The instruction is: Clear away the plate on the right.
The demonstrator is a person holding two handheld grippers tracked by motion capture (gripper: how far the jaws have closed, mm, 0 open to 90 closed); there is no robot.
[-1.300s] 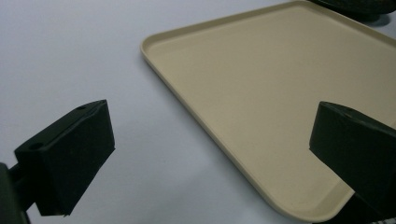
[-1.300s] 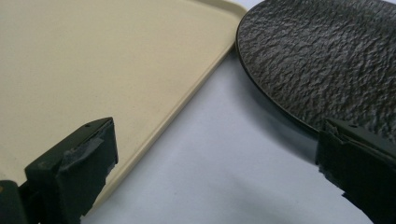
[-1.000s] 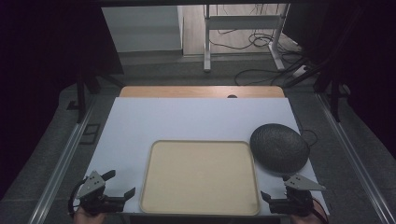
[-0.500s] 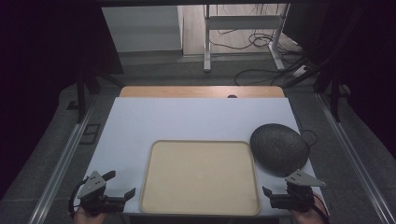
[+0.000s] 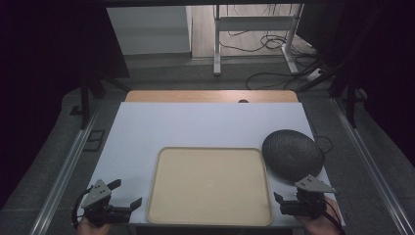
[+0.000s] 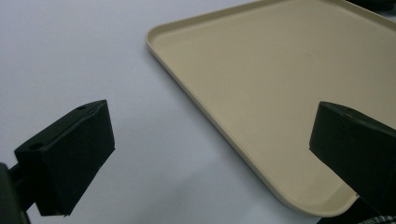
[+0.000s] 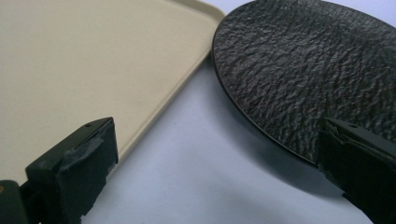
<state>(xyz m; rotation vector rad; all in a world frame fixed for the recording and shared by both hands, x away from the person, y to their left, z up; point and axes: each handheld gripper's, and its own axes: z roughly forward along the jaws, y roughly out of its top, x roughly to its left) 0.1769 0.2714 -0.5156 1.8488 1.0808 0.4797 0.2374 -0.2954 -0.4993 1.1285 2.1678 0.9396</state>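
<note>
Across the near half of the table [image 5: 147, 127] lies the tray [image 5: 210, 186], its front edge close to the table's near edge, with the dark plate [image 5: 292, 153] just off its far right corner, near the table's right edge. I hold my right gripper [image 5: 293, 204] wide open at the near right corner, the plate nearest it, and my left gripper [image 5: 125, 193] equally spread at the near left. To take the plate well, I judge I should come low at its near rim and bite thin.
</note>
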